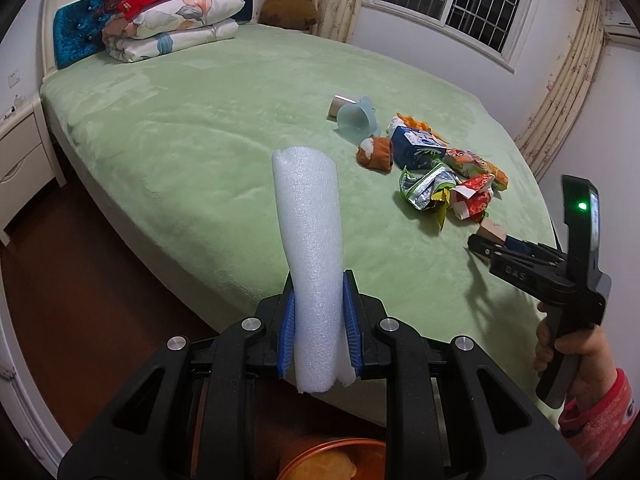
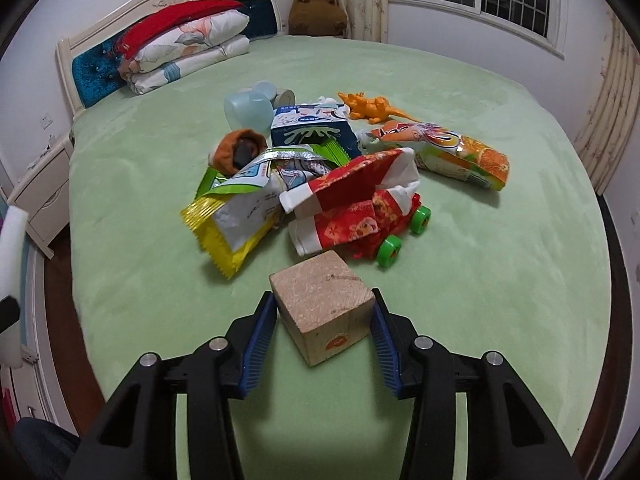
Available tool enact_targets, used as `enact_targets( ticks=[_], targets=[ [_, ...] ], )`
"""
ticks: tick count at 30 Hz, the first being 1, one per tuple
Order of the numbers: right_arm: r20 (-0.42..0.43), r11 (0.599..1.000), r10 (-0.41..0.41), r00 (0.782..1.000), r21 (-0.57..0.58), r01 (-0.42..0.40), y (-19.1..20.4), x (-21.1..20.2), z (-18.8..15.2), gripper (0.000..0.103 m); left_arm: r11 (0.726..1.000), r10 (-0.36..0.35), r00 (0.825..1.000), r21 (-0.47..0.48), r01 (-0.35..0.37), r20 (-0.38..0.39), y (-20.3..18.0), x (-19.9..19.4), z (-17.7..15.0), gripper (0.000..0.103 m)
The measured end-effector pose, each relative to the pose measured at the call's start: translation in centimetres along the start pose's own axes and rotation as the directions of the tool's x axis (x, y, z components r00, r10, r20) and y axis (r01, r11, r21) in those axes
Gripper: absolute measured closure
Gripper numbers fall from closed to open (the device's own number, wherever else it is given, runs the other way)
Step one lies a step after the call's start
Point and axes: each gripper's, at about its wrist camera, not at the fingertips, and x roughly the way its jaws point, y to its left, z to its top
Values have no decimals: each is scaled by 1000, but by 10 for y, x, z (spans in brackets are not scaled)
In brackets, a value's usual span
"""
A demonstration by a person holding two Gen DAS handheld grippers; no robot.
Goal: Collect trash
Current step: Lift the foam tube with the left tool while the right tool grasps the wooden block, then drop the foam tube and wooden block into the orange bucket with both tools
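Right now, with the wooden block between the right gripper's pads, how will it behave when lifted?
The wooden block looks rigid, so it probably won't deform. Its flat sides suit the right gripper, but it sits skewed, so it may twist. Likely dense for its size.

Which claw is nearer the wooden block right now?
Right. The right claw straddles the wooden block on the bed, a pad at each side. The left claw is off toward the bed's edge, gripping a white foam roll.
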Motion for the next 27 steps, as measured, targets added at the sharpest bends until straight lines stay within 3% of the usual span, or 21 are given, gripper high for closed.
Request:
enact_targets(
  ticks=[8,17,23,27],
  targets=[
    [75,995,86,993,34,-89,-9,-60,-21,57,999,-18,1000,45,18,0,-11,-5,-3,82],
    [104,975,220,970,-52,-216,13,-126,-71,57,975,-63,996,211,75,-61,-28,-20,-34,82],
    [-3,954,290,957,-76,-289,36,-134,-126,57,949,-142,960,244,202,-240,-31,-10,-86,82],
    [-137,941,323,936,-56,-333,55,-114,-171,57,944,-167,897,197,265,-410,-27,18,-134,82]
  ],
)
